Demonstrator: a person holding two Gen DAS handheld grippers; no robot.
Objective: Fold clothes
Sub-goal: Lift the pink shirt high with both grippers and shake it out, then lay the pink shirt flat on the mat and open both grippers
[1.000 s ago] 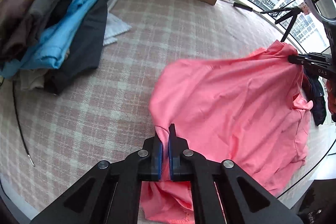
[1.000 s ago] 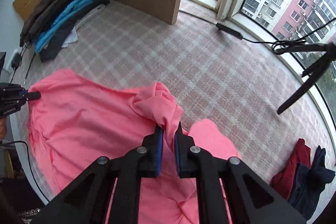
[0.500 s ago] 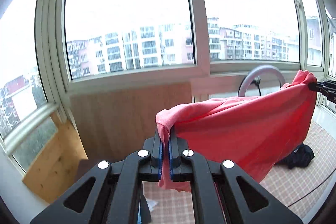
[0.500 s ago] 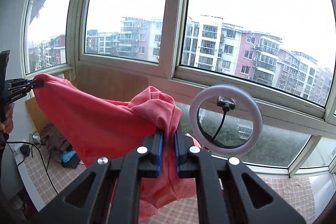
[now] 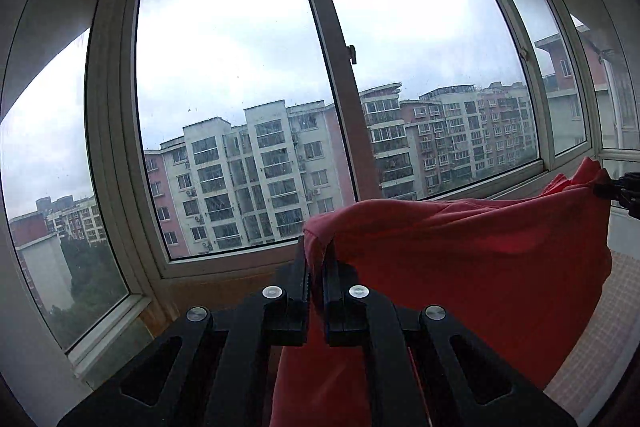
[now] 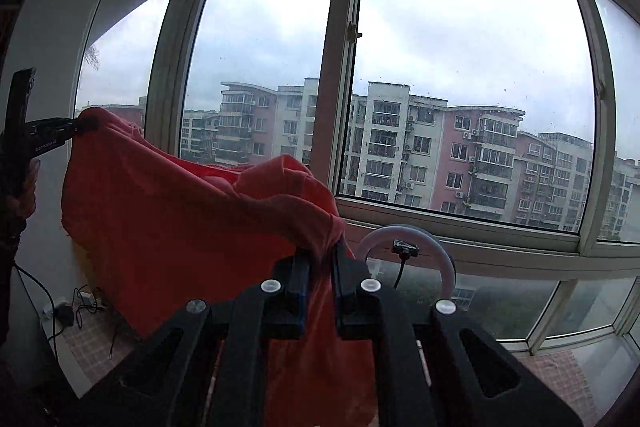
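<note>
Clamping one corner of the pink garment (image 5: pixel 460 267), the left gripper (image 5: pixel 316 255) points at the window (image 5: pixel 240 67); the right gripper (image 6: pixel 320 259) pinches another corner. Cloth spans between them; a ring light (image 6: pixel 444 259) stands just beyond the right gripper

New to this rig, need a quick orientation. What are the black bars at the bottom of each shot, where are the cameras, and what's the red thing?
No robot arm here: a person carries a two-finger gripper in each hand, and a fisheye camera on each one looks forward along its fingers. The black bars are those fingers. One picture is from the left gripper, the other from the right gripper. Each is shut on a bunched bit of one red garment, which hangs stretched between them in the air in front of a window. Each camera also sees the other gripper at its picture's edge. No work surface shows, only bits of checked floor. A ring light stands behind.
</note>
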